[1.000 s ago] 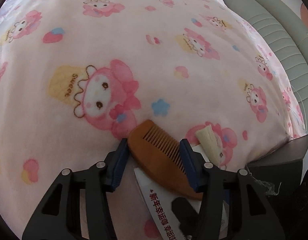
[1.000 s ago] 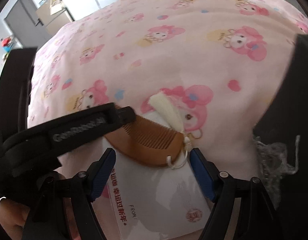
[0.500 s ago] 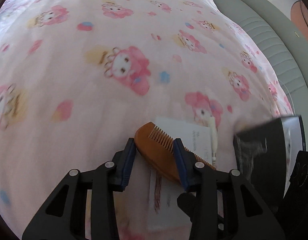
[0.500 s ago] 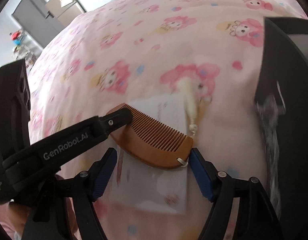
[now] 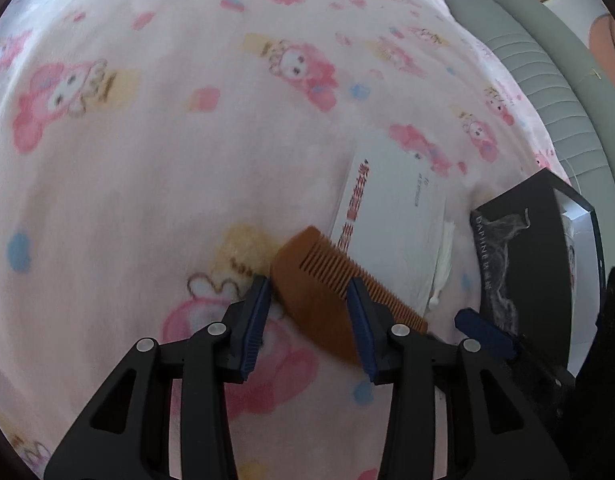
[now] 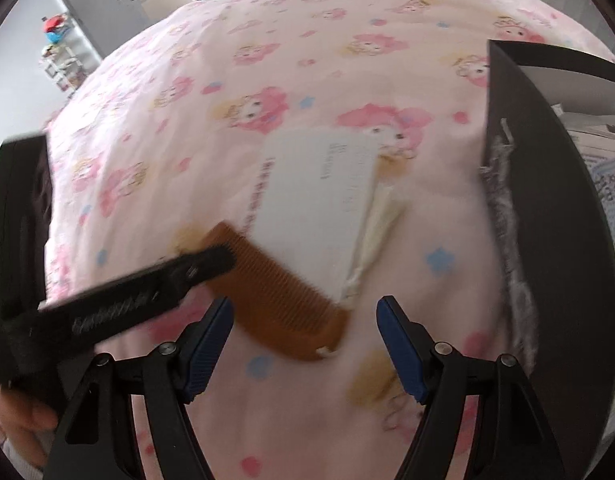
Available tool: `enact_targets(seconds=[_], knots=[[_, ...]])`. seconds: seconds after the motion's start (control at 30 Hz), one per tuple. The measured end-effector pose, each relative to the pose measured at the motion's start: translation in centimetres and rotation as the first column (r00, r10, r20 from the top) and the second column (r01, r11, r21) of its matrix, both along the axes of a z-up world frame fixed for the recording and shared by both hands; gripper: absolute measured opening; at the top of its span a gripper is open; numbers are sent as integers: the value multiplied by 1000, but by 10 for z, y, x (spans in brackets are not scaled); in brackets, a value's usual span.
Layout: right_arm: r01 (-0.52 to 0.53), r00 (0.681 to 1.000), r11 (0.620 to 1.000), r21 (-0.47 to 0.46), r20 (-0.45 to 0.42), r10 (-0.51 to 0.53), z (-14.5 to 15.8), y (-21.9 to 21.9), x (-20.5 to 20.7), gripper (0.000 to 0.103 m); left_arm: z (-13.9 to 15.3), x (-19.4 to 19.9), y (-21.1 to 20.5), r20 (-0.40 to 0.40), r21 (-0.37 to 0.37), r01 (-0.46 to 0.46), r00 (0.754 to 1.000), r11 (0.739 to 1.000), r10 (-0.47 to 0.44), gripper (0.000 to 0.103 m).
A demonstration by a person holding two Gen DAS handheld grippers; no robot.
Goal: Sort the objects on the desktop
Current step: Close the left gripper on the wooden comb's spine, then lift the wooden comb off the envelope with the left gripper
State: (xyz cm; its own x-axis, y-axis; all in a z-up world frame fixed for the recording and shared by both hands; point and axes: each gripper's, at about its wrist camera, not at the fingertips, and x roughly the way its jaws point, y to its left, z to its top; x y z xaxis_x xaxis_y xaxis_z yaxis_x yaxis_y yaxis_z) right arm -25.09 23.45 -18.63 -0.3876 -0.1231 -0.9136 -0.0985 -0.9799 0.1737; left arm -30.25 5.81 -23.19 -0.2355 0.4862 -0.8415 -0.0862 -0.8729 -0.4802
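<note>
My left gripper [image 5: 309, 292] is shut on a brown wooden comb [image 5: 315, 280] and holds it above the pink blanket. The comb [image 6: 275, 296] and the left gripper [image 6: 203, 264] also show in the right wrist view, lifted clear of the white envelope [image 6: 319, 200]. The envelope [image 5: 387, 208] lies flat with red Chinese lettering along its left edge. A cream tassel [image 6: 377, 224] trails from the comb along the envelope's right edge. My right gripper [image 6: 303, 320] is open and empty, just below the comb.
A black open box [image 5: 535, 248] stands at the right on the blanket; it also shows in the right wrist view [image 6: 547, 184]. A grey-green padded headboard [image 5: 547, 80] runs along the far right. A grey cabinet [image 6: 95, 4] and shelves stand beyond the bed.
My left gripper has lifted the comb off the envelope and carried it left and toward me. The tassel hangs behind it. The right gripper stays open.
</note>
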Motion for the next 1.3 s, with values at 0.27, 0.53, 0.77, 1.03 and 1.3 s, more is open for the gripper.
enact_targets(seconds=[0.27, 0.53, 0.77, 1.03, 1.3], knots=[[23, 995, 998, -53, 93, -18, -20, 10, 10, 72, -7, -14, 9, 0, -11, 25, 1000, 1000, -25, 51], [32, 996, 998, -46, 82, -28, -19, 9, 11, 72, 3, 4, 3, -16, -41, 9, 1000, 999, -10, 34], [-8, 1000, 1000, 13, 24, 7, -4, 4, 6, 71, 15, 20, -2, -31, -67, -4, 1000, 998, 2, 33], [44, 998, 998, 33, 44, -46, -12, 12, 14, 71, 13, 14, -20, -26, -52, -34, 999, 998, 33, 33], [38, 996, 999, -37, 78, -35, -24, 8, 2, 57, 2, 13, -12, 4, -9, -9, 1000, 1000, 9, 33]])
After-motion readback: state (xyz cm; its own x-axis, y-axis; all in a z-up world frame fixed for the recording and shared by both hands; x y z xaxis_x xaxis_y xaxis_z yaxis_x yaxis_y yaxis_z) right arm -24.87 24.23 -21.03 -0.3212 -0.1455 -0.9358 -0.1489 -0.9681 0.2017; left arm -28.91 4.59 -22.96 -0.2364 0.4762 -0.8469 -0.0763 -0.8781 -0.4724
